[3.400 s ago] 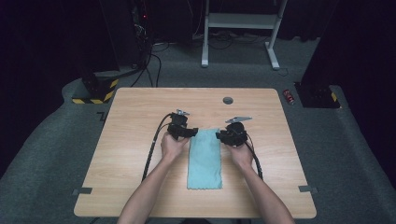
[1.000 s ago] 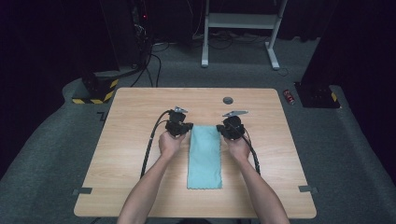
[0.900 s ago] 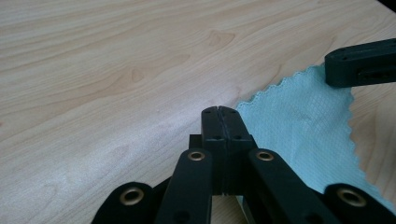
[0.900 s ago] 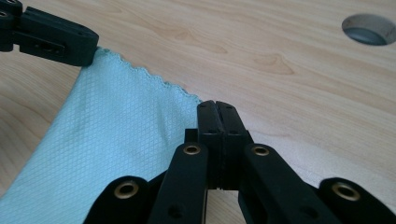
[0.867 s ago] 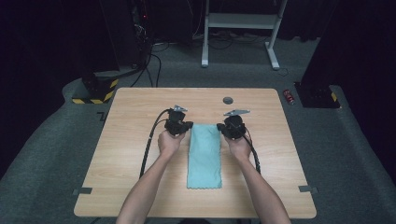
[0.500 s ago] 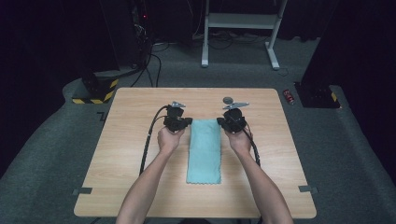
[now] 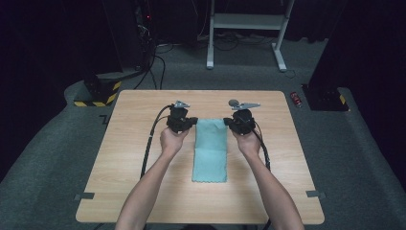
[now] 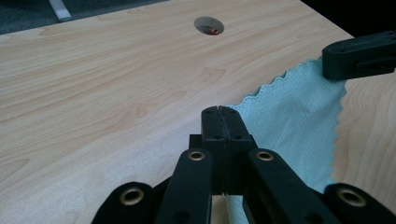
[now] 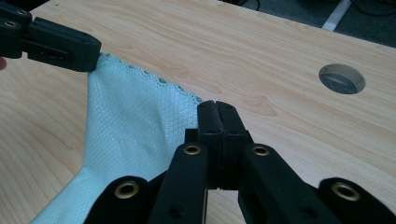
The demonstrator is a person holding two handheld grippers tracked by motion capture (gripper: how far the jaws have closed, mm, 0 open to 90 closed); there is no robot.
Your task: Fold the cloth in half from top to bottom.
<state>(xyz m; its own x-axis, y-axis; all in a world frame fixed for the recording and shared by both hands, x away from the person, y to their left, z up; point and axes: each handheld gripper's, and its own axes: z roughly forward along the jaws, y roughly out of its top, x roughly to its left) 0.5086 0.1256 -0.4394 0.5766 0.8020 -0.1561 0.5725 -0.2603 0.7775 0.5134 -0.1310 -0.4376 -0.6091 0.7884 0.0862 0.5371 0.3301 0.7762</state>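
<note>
At centre of the wooden table [image 7: 143, 163]: one light-teal cloth [image 7: 210, 151], folded into a long strip, far edge raised off the wood. Left gripper [image 8: 218, 122] and right gripper [image 9: 217, 119] each have their jaws clamped on a far corner of it (one per side, so the edge stays taut and level), apparently for lifting or unfolding; a round grommet hole [image 9: 342, 78] lies beyond.
</note>
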